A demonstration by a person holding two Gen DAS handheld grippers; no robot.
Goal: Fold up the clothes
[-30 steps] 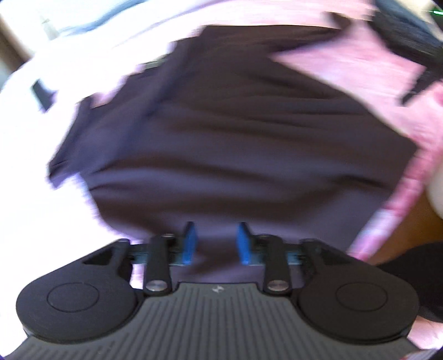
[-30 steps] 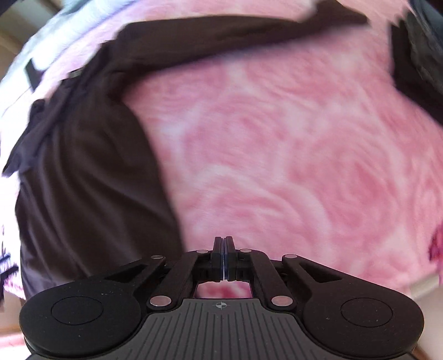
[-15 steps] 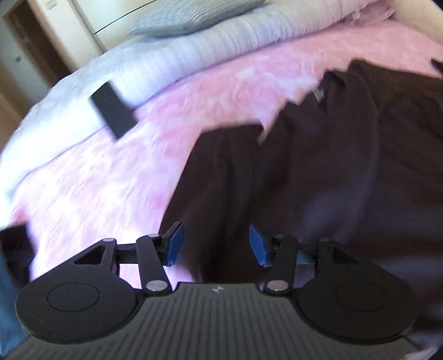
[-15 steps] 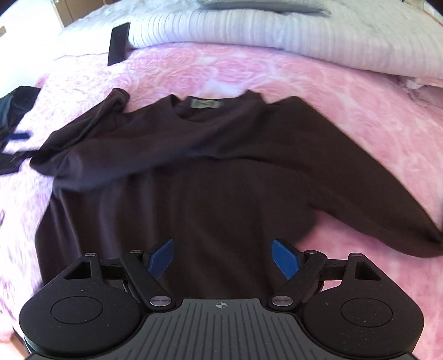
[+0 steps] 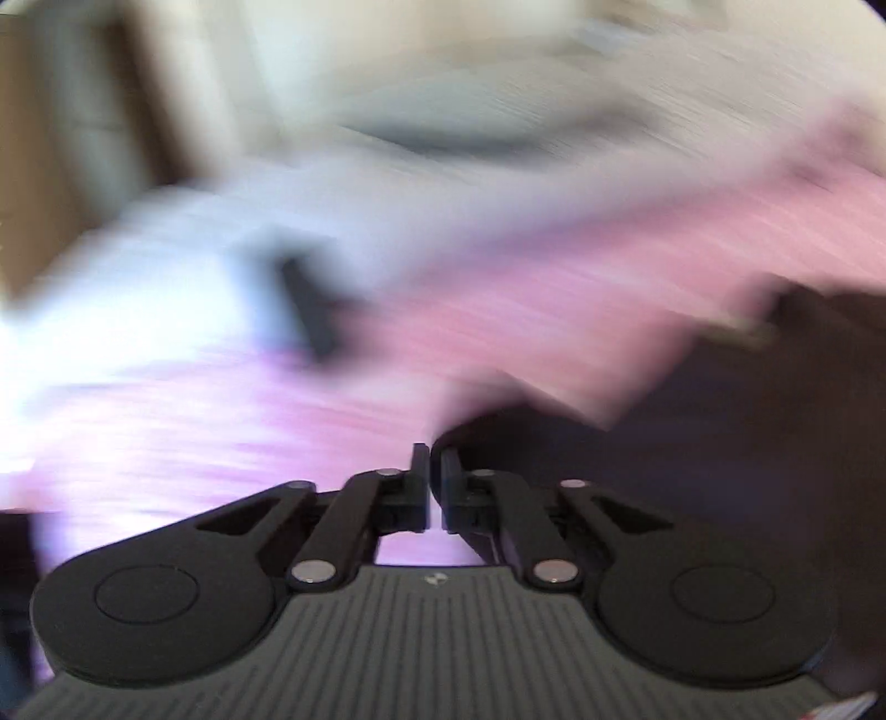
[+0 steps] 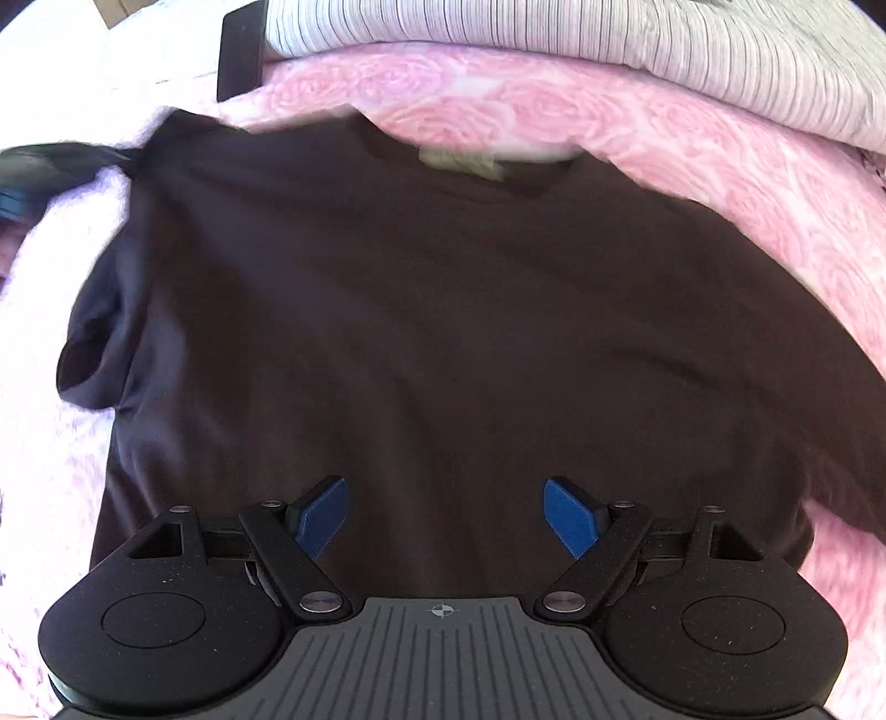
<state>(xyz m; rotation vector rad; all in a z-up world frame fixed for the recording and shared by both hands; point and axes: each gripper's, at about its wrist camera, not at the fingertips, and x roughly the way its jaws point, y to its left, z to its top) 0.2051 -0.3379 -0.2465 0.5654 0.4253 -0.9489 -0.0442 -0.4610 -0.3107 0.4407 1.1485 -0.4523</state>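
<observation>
While the left wrist view is smeared by blur, the left hand-held gripper (image 5: 434, 471) shows its jaws drawn together, having just been closing. The edge of the dark sweater (image 5: 692, 443) sits right at their tips, though the blur hides whether any cloth is pinched. To the left of this gripper and ahead of it lies the pink bedspread (image 5: 221, 432), and a small dark flat object (image 5: 310, 299) rests farther ahead on it, toward a pale bed cover (image 5: 166, 266).

In the right wrist view, the right hand-held gripper (image 6: 446, 512) has its jaws spread wide, blue pads (image 6: 324, 515) well apart, nothing between them but the cloth lying below. The dark sweater (image 6: 443, 310) lies flat on the pink bedspread (image 6: 720, 149) directly under and ahead of this gripper, neckline and a pale label (image 6: 459, 162) at the far side. One sleeve (image 6: 94, 354) is bunched to the left. Beyond the neckline, striped bedding (image 6: 554, 33) runs across the far edge.
</observation>
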